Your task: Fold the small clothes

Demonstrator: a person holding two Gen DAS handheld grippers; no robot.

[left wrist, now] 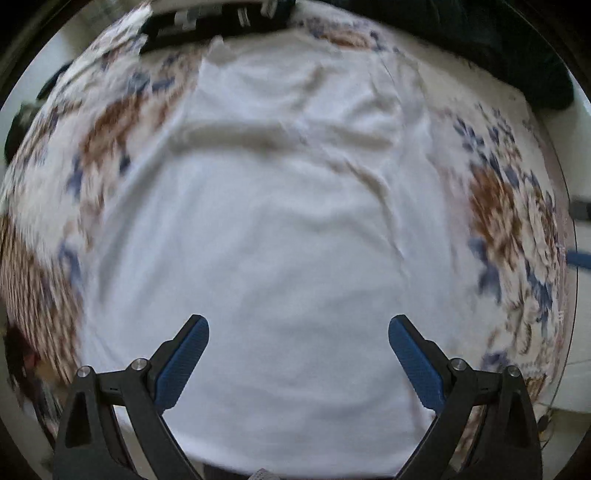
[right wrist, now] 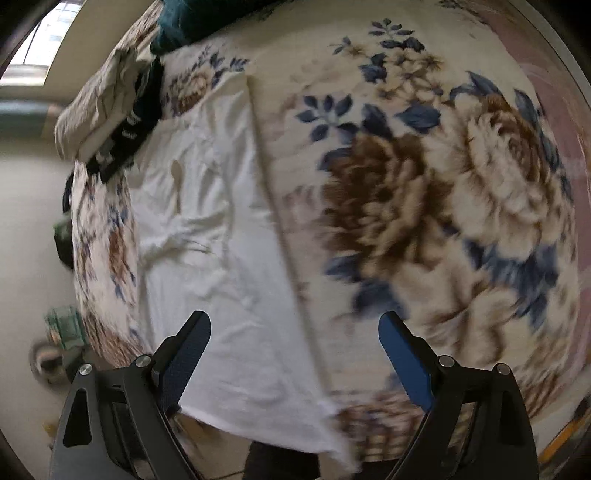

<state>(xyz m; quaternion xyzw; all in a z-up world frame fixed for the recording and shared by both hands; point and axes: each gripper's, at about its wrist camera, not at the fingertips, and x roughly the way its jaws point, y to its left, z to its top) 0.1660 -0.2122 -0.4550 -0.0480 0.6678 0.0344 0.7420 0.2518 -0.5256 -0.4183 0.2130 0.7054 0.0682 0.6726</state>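
Two wide-spread blue pads frame the left wrist view, so our left gripper (left wrist: 298,328) stands fully open with nothing between its jaws. Directly ahead of and beneath it lies the white garment (left wrist: 280,206), spread over a floral blanket (left wrist: 495,206) that shows on both sides of the fingers. Soft creases run across the cloth ahead of the fingertips, and far ahead, past the garment's top edge, sits a black folded item (left wrist: 207,26) with pale markings. The picture is smeared (we judge the hand is travelling), so fine detail is lost.

From the right wrist, our right gripper (right wrist: 294,326) is likewise open and empty. The garment (right wrist: 221,236) lies under its left finger and stretches away ahead on that side; its long straight edge runs forward between the fingers, and the blanket (right wrist: 461,192) fills everything to the right. A corner of the cloth hangs just below the left pad. Ahead to the left lies a pile of other clothes (right wrist: 107,107).

To do the next fold well, we judge both grippers should take matching points on one edge, pinch only the layers meant to move, lift together and lay the cloth flat so the creases smooth out rather than set.

White marks show on the black item, but we cannot read them; no other writing or brand is legible.
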